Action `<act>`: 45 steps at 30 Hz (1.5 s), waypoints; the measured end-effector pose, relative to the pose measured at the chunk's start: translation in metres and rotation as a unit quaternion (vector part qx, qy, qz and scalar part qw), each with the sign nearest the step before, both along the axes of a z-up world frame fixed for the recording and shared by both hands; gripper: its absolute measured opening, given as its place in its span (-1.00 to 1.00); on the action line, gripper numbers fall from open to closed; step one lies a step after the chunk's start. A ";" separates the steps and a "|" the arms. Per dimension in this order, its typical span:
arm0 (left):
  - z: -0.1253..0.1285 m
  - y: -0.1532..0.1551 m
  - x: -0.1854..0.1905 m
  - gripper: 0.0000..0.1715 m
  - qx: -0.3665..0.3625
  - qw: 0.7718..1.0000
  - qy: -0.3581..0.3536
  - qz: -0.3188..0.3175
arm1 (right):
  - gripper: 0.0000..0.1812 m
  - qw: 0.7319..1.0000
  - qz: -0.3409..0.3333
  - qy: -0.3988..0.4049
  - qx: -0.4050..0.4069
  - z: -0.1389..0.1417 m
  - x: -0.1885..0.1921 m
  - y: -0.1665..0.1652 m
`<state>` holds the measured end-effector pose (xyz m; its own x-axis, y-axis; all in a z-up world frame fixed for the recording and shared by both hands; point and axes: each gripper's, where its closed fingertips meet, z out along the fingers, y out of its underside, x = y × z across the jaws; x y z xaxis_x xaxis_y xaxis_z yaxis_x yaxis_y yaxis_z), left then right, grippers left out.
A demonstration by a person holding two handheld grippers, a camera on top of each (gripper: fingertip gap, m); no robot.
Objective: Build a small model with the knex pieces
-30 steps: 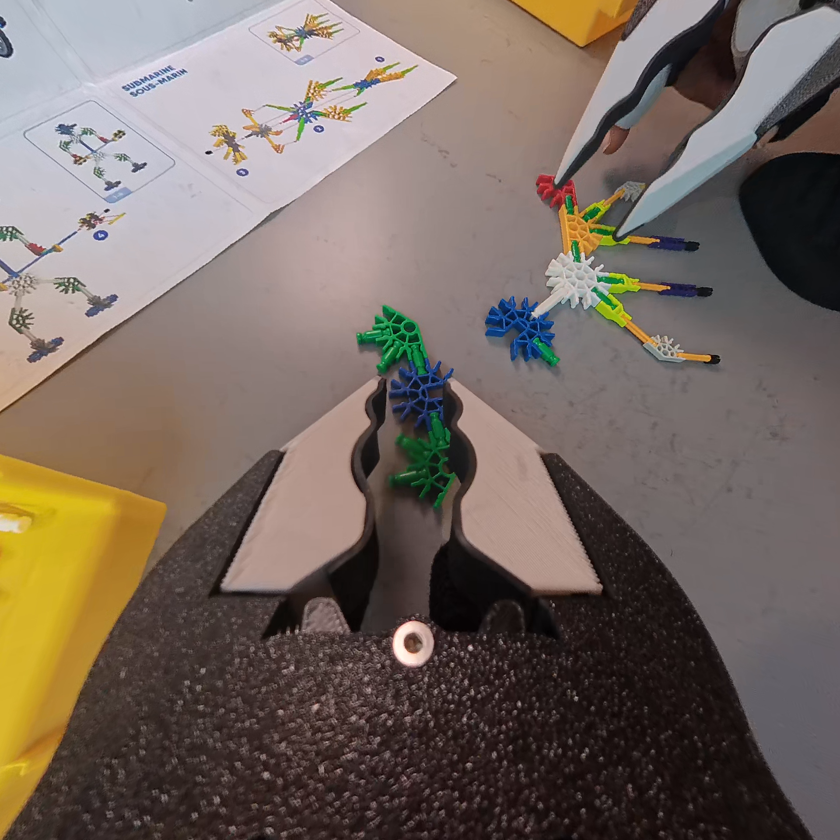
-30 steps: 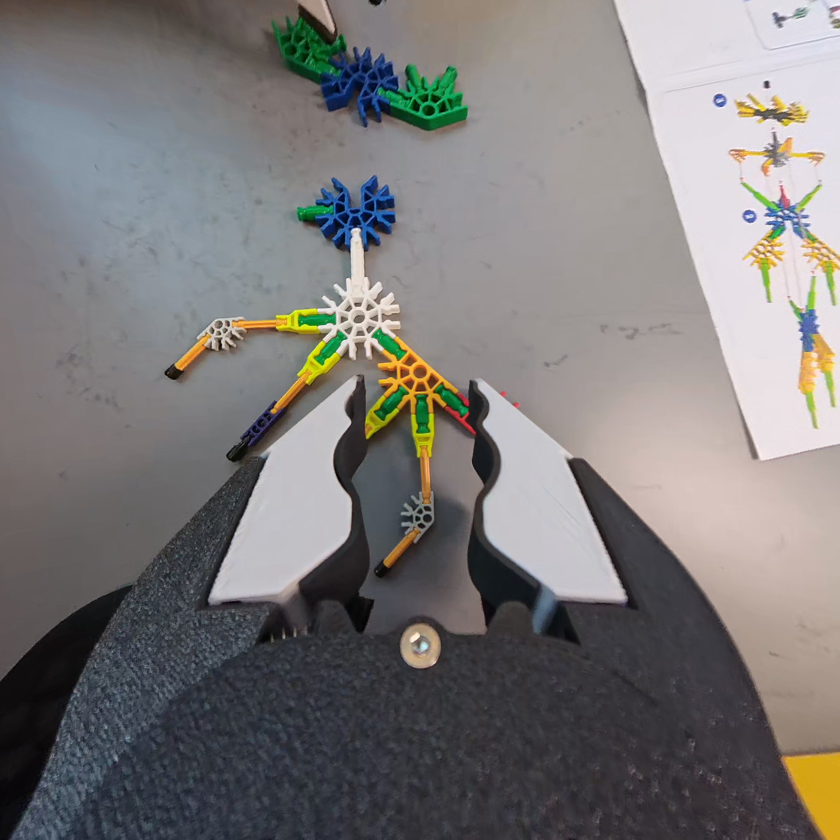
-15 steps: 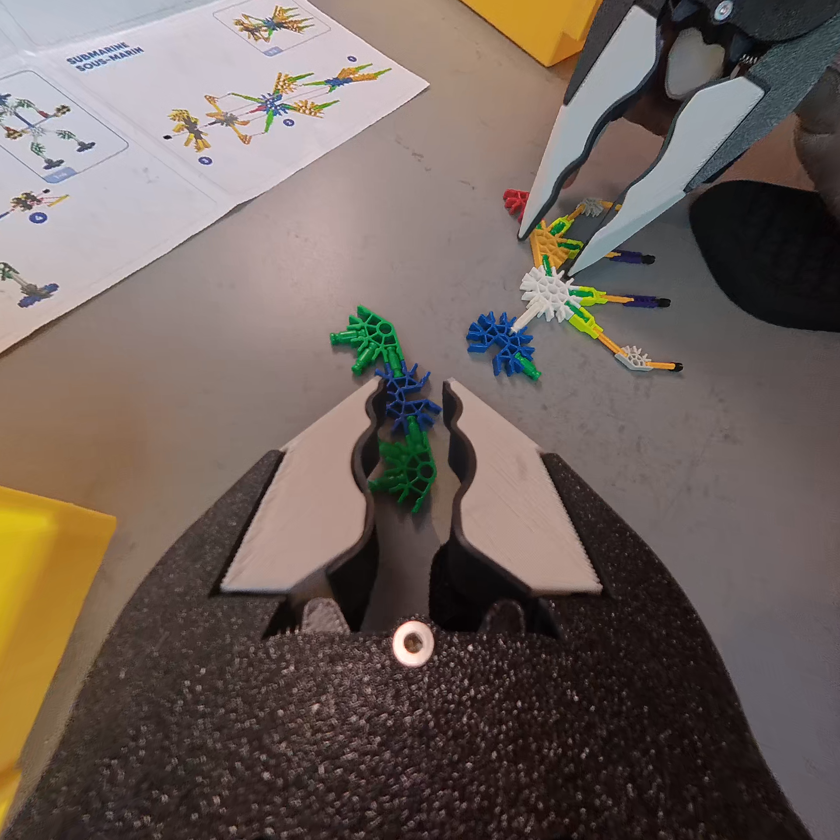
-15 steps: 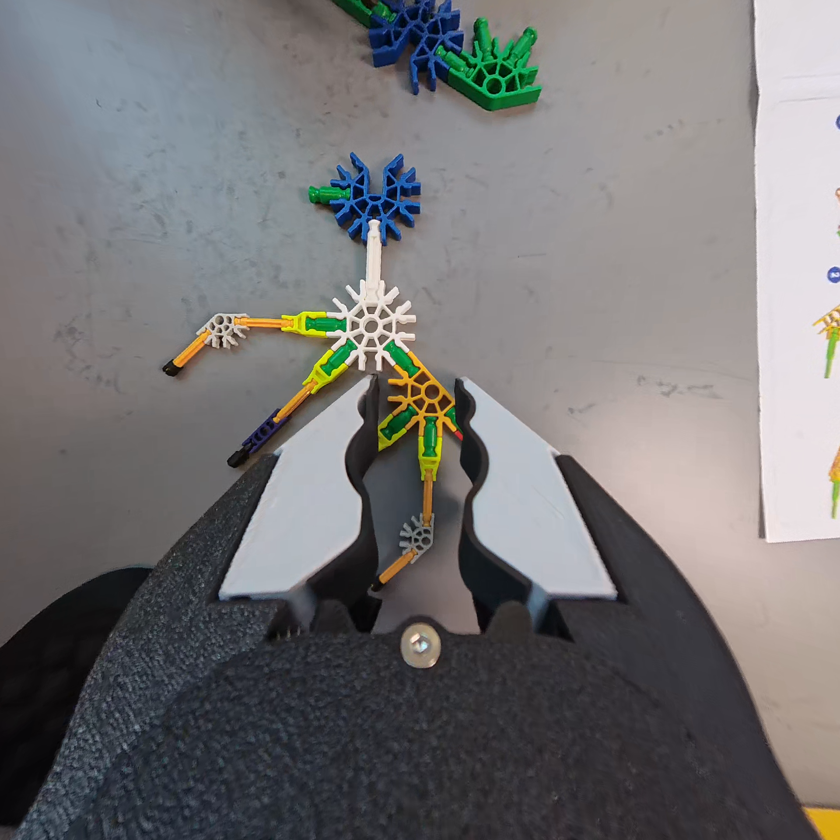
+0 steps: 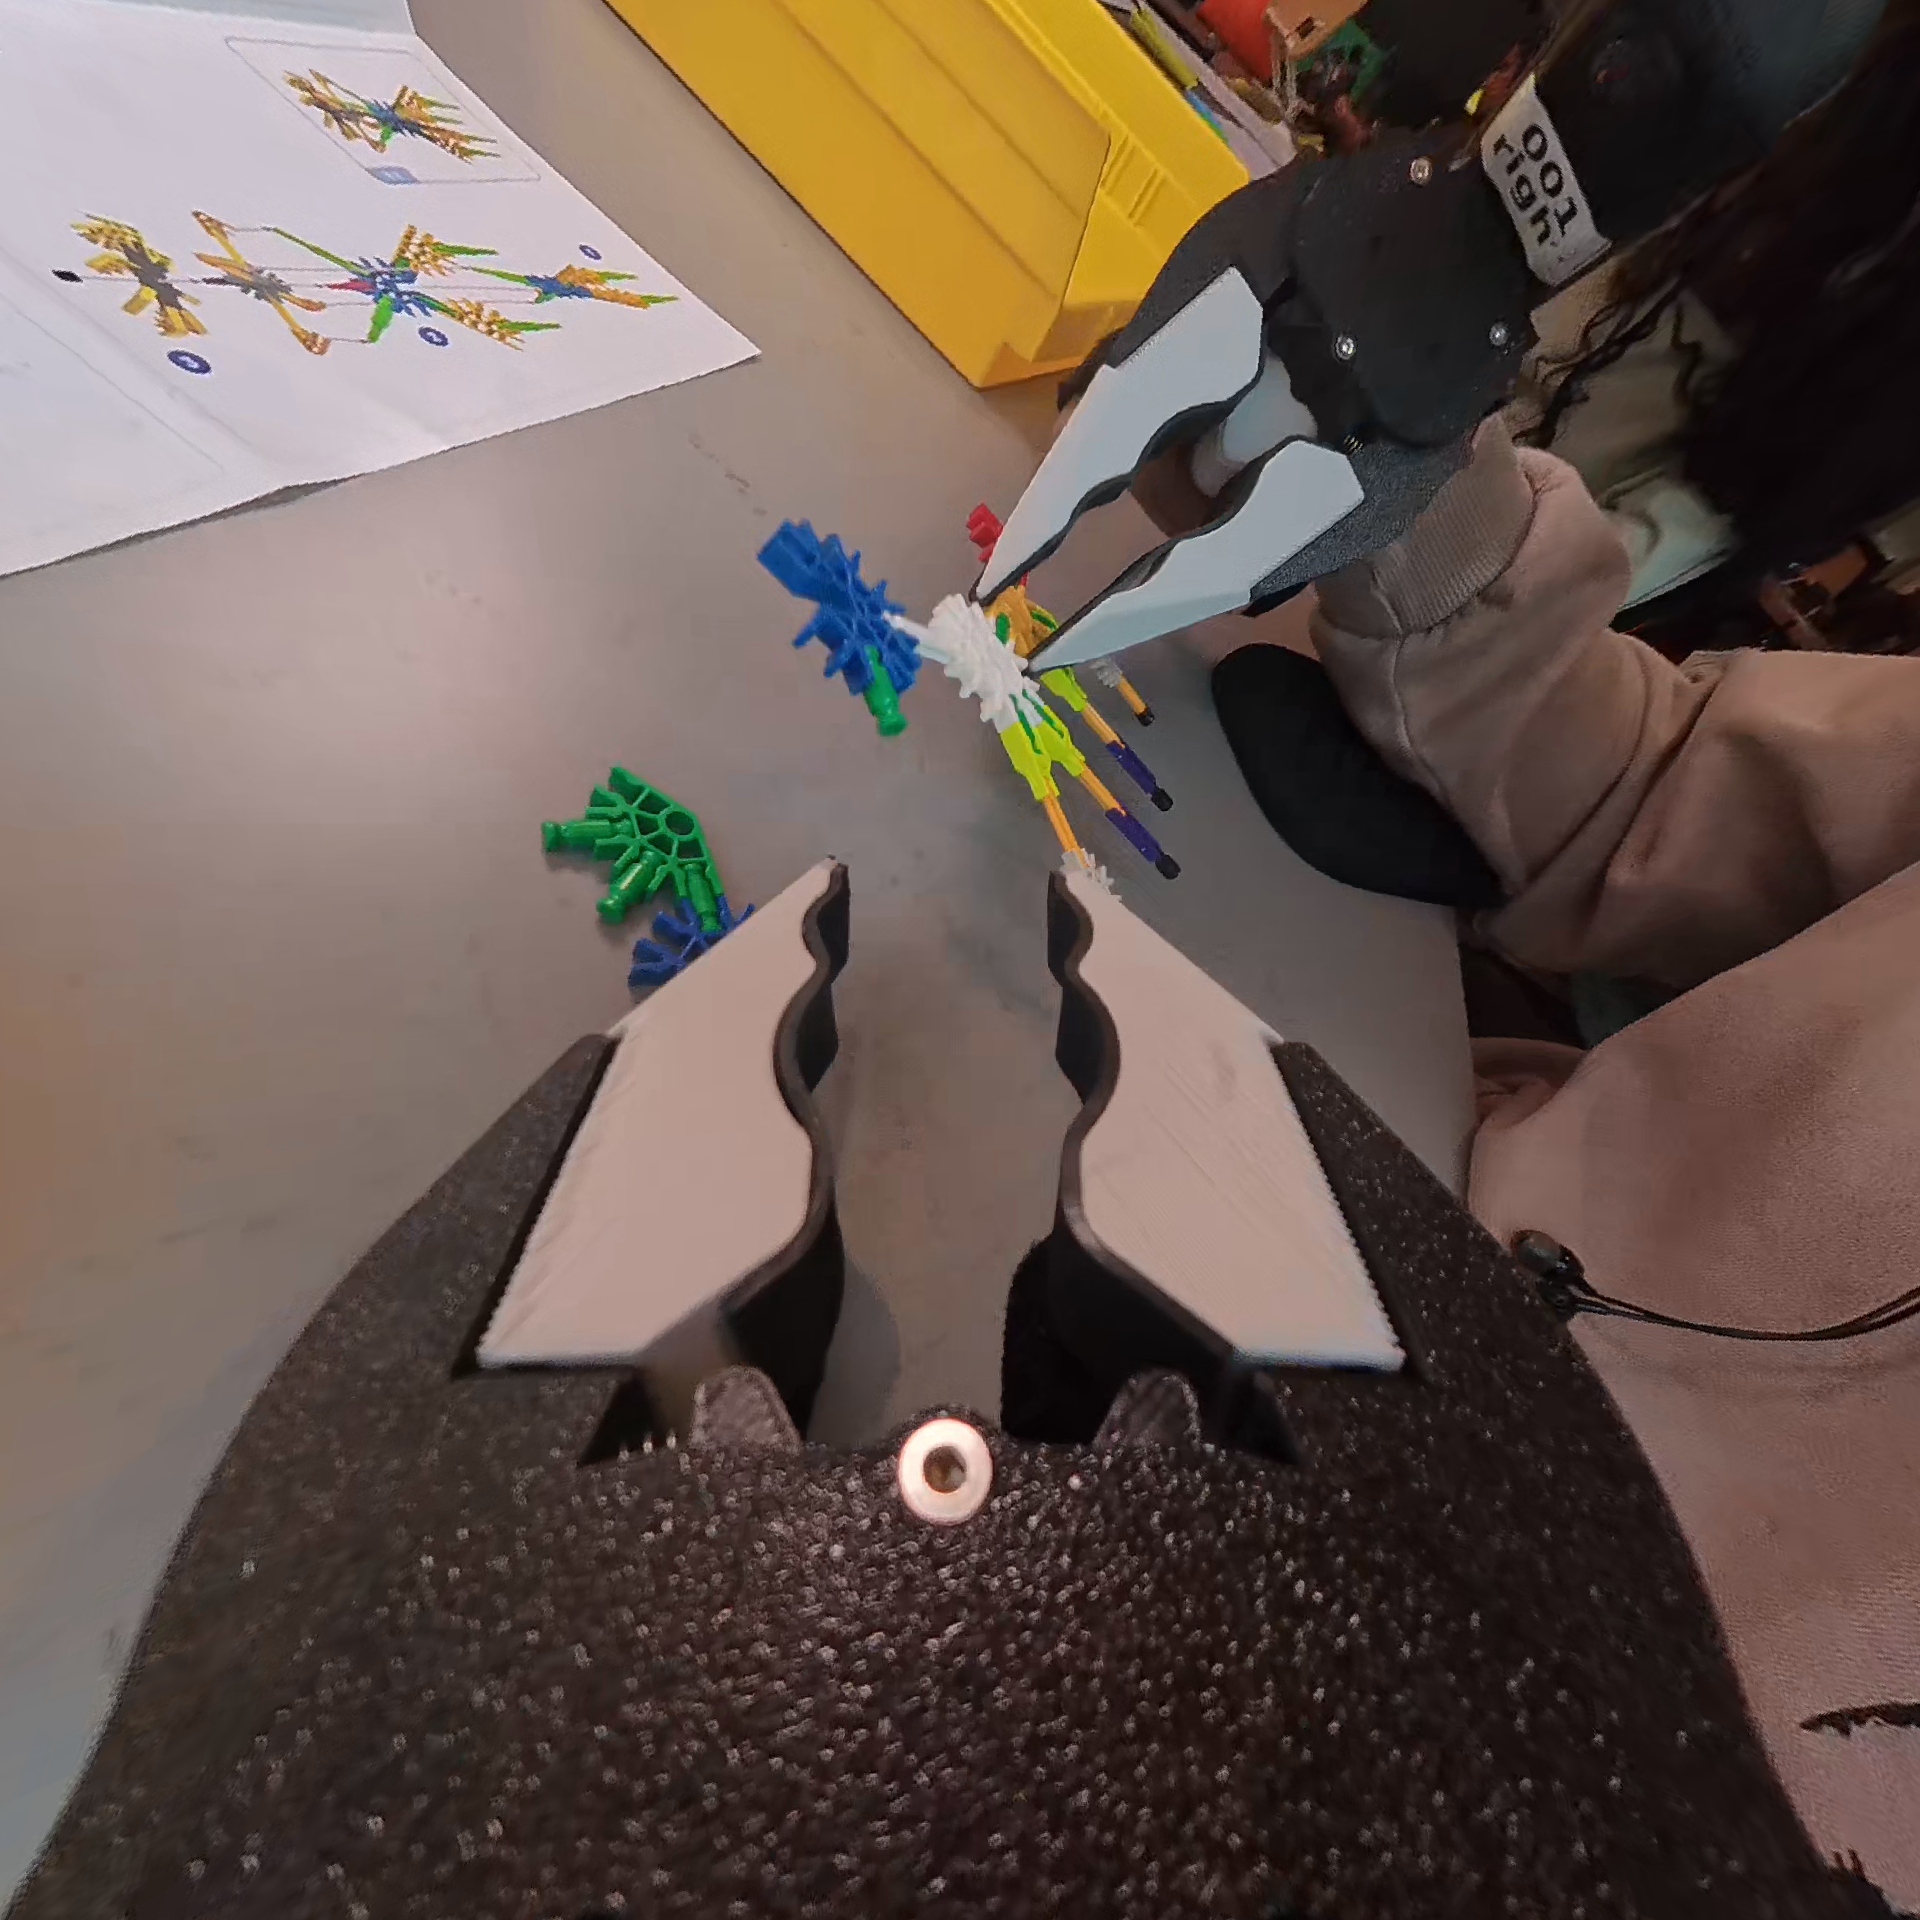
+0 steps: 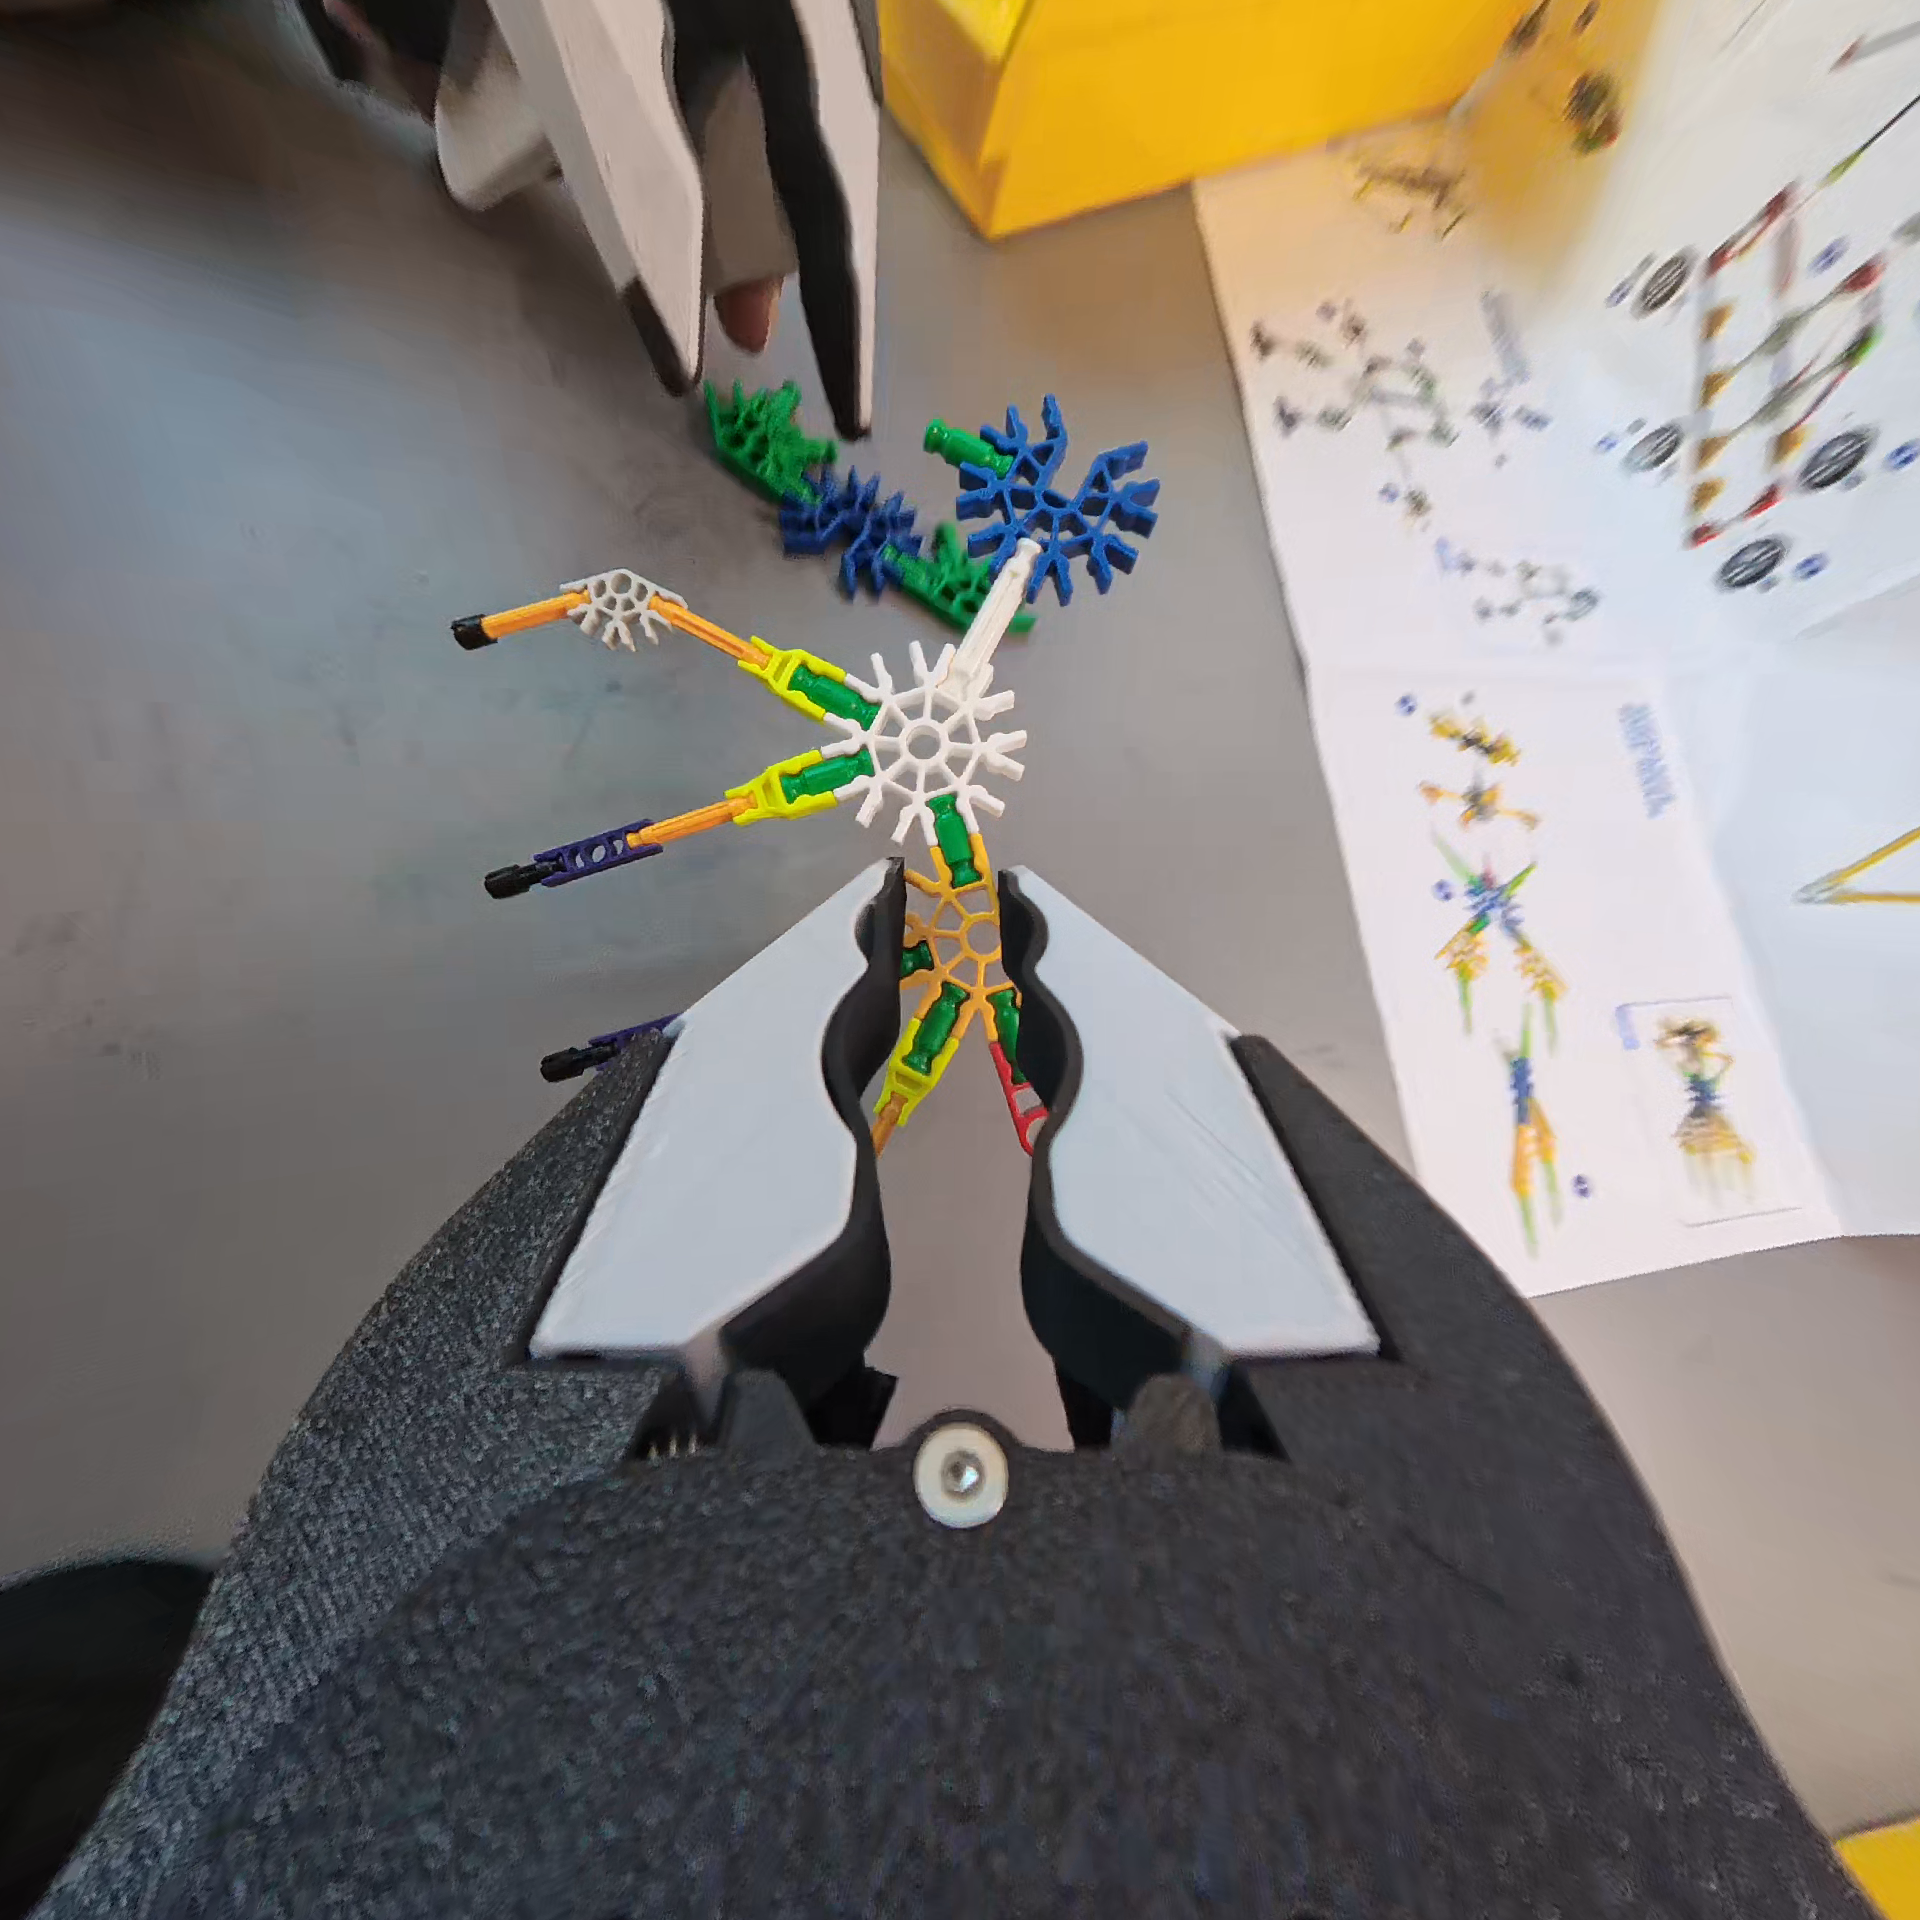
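My right gripper is shut on the orange connector of a many-coloured rod-and-connector model. It holds the model tilted above the grey table. The model has a white snowflake hub, a blue connector at its far end and yellow-orange arms to the left. The model also shows in the left wrist view, in the right gripper. My left gripper is open and empty. A green-and-blue piece lies on the table just left of its left finger, partly hidden. That piece also shows in the right wrist view, by the left gripper.
A white instruction sheet lies on the table at the far left; it also shows in the right wrist view. A yellow bin stands behind the model. A person's beige sleeve fills the right side. Some 10 cm of space lies between my two pairs of fingers. From the left gripper's tips to the green-and-blue piece is close to 5 cm. Look for it in the right wrist view too.
My left gripper has opened, let go of the green-and-blue piece and shifted right. My right gripper has shut on the orange connector and lifted the model off the table.
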<state>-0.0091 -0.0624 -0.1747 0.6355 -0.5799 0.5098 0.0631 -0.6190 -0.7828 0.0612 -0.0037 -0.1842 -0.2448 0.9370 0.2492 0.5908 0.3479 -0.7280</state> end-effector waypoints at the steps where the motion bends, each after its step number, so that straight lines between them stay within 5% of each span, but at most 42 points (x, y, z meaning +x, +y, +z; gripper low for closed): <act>1: 0.004 0.001 0.002 -0.54 0.006 1.000 -0.011 0.002 | -0.82 0.999 -0.004 0.038 0.030 0.013 -0.007 0.002; 6: 0.031 0.009 0.016 -0.50 0.063 0.996 -0.058 0.000 | -0.82 0.965 0.010 0.150 0.216 0.058 -0.027 -0.006; 11: 0.028 0.007 0.021 -0.91 0.130 0.991 0.036 -0.002 | -0.82 0.924 0.033 0.159 0.347 0.055 -0.037 -0.019; 13: 0.021 0.006 0.019 -0.92 0.154 0.984 0.088 -0.004 | -0.82 0.916 0.043 0.156 0.367 0.052 -0.038 -0.022; 16: 0.013 0.003 0.019 -0.93 0.191 0.970 0.151 -0.012 | -0.75 0.939 0.049 0.151 0.306 0.048 -0.034 -0.026; 18: 0.007 0.001 0.020 -0.93 0.193 0.964 0.184 -0.021 | -0.49 0.962 0.038 0.149 0.225 0.052 -0.027 -0.025; 27: 0.004 0.001 0.027 -0.84 0.195 0.959 0.202 -0.037 | -0.39 0.992 0.022 0.124 0.025 0.043 0.001 -0.005; 33: 0.003 -0.001 0.027 -0.78 0.189 0.961 0.197 -0.041 | -0.47 0.994 0.032 0.100 0.002 0.030 0.002 -0.007; 38: 0.009 0.005 0.023 -1.00 0.154 0.976 0.151 -0.019 | -0.74 0.993 0.024 0.116 -0.030 0.035 -0.001 -0.007; 41: 0.016 0.014 0.016 -1.00 0.104 0.992 0.075 0.000 | -0.74 0.992 0.013 0.122 -0.032 0.037 -0.004 -0.003; 45: 0.017 0.020 -0.003 -1.00 0.115 0.988 0.100 0.018 | -0.68 0.997 0.017 0.077 -0.014 0.022 0.004 -0.002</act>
